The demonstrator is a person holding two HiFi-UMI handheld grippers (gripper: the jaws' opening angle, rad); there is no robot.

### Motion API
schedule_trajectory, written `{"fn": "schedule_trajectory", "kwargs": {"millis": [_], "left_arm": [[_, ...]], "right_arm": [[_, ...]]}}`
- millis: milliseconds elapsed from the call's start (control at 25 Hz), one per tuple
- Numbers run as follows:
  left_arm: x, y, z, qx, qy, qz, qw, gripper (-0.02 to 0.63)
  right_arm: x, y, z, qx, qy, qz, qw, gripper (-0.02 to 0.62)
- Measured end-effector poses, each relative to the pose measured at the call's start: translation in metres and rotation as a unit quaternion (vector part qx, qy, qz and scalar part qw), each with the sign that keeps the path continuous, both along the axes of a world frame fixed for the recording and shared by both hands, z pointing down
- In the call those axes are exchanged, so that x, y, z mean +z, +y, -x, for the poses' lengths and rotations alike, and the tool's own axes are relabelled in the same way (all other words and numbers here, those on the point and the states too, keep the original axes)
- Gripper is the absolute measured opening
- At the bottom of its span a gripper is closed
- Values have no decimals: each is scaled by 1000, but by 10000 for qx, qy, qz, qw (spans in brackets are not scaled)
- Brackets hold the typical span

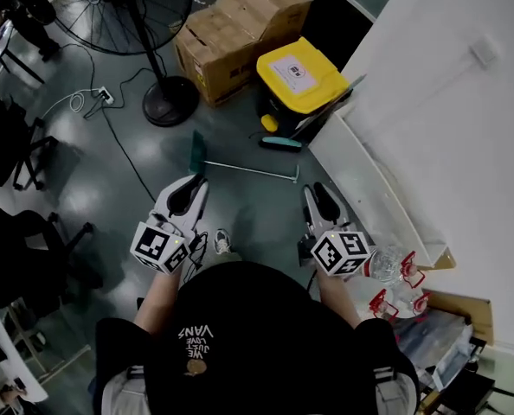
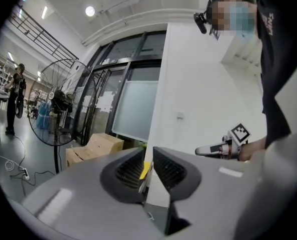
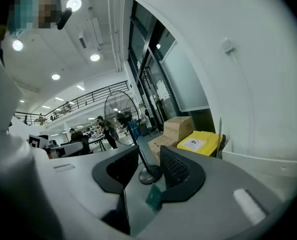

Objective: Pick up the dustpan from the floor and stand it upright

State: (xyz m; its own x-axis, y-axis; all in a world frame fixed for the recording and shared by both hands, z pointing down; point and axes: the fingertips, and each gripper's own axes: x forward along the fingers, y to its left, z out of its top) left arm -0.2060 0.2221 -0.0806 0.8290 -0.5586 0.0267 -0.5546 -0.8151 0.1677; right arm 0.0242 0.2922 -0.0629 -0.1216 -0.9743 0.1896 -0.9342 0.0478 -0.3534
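The dustpan lies flat on the grey floor in the head view, its teal pan (image 1: pixel 196 152) at the left and its long metal handle (image 1: pixel 253 171) running right. My left gripper (image 1: pixel 195 182) hovers just near of the pan, shut with nothing in it. Just near of the handle's right end is my right gripper (image 1: pixel 319 190), open and empty. In the right gripper view the open jaws (image 3: pixel 149 166) frame the fan base, and the teal pan (image 3: pixel 153 198) shows low between them. The left gripper (image 2: pixel 148 166) faces the white wall.
A standing fan's round base (image 1: pixel 170 100) and its cable lie beyond the pan. Cardboard boxes (image 1: pixel 240 33) and a yellow-lidded bin (image 1: pixel 300 76) stand behind the handle. A white wall with a low ledge (image 1: pixel 369 171) runs along the right. Chairs (image 1: pixel 15 145) stand left.
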Motion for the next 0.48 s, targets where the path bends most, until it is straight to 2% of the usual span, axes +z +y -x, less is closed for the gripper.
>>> {"fn": "schedule_trajectory", "kwargs": {"millis": [80, 320, 480], "left_arm": [[5, -26, 4, 145, -34, 55, 9999, 76], [22, -84, 10, 507, -143, 175, 9985, 162], [28, -115, 4, 592, -167, 202, 9979, 172]], "right_arm": [[2, -19, 5, 187, -15, 33, 9998, 129], [13, -56, 8, 637, -49, 92, 9979, 146], [17, -76, -3, 798, -26, 136, 9967, 161]]}}
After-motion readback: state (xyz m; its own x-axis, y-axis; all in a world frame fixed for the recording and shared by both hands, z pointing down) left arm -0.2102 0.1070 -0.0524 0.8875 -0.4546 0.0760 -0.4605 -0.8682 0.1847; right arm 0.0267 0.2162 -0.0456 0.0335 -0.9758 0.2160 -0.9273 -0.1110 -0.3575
